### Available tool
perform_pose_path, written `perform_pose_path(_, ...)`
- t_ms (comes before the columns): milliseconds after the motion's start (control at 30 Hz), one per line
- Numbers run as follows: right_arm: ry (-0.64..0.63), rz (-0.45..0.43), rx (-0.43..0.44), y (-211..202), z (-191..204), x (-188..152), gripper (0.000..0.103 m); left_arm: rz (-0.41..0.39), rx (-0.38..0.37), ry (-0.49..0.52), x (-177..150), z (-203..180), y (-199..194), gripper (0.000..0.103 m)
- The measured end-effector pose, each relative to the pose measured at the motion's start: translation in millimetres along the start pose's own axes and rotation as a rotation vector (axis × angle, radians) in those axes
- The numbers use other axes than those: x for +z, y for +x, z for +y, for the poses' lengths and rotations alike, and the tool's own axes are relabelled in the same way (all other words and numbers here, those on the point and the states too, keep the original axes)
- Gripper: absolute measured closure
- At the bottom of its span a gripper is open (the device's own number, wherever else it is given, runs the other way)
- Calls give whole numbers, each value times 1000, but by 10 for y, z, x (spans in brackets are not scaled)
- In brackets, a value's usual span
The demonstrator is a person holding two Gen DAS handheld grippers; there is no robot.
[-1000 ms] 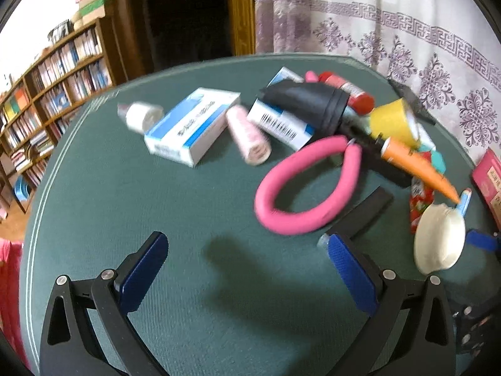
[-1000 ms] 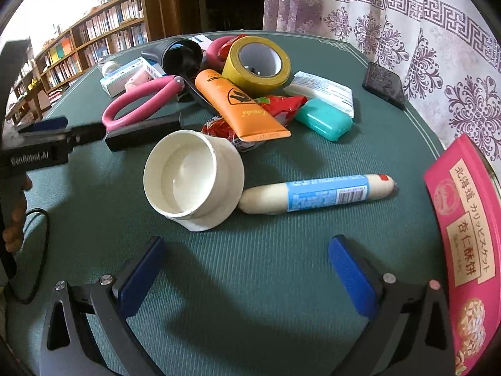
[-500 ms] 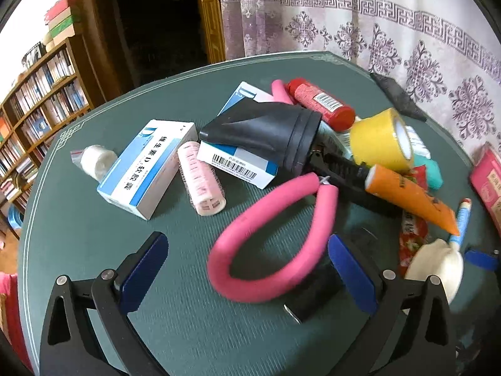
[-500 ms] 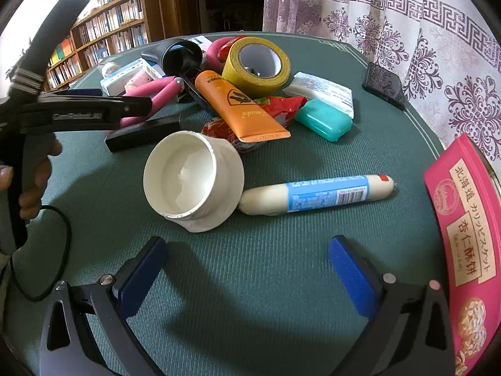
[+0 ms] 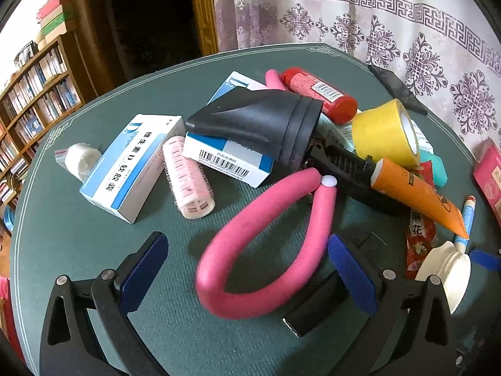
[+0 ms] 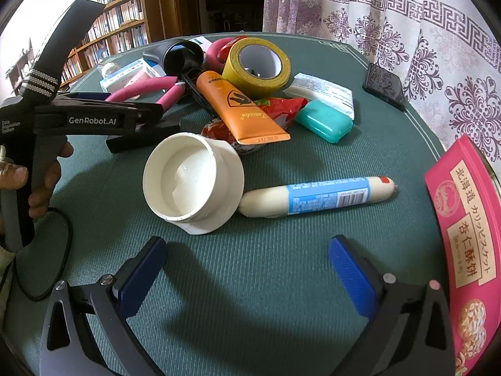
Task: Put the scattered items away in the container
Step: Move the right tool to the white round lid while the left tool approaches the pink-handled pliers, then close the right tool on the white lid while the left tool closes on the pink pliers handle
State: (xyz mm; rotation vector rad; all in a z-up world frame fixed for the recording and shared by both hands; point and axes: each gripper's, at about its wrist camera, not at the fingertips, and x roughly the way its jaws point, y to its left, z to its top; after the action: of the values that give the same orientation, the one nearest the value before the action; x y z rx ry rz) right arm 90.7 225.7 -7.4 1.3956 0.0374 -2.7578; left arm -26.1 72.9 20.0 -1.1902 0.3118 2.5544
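Bent pink foam roller (image 5: 266,244), probably soft, white-capped end

Pink foam loop (image 5: 266,235); yellow tape roll (image 5: 385,131); orange tube (image 6: 241,109); green table mat (image 6: 250,282); purple-patterned white curtain (image 5: 391,31).

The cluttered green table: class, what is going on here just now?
A person holds a two-finger gripper in each hand over a green table strewn with small items. The left gripper sits around the bent pink foam roller, its jaws closing but not yet pressing on it. The right gripper hangs open and empty near the white tub and the wrapped sausage. Nothing is lifted, and no container is clearly in view.
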Motion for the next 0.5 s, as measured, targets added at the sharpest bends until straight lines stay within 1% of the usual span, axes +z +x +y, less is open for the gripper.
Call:
perform_pose_path(33, 0, 0, 0, 1, 1, 1, 0, 1, -19, -5, -6, 0, -5, 12)
perform_pose_path(67, 0, 0, 0, 1, 2, 2, 0, 14, -50, -20, -18, 12, -3, 23)
perform_pose_path(167, 1, 0, 1, -2, 1, 1, 0, 17, -62, -57, -62, 53, -30, 26)
perform_pose_path(333, 8, -5, 6, 2, -8, 18, 0, 2, -39, -96, -205, 62, -137, 28)
perform_pose_path(500, 33, -18, 27, -28, -27, 35, 0, -16, -67, -165, -274, 187, -233, 29)
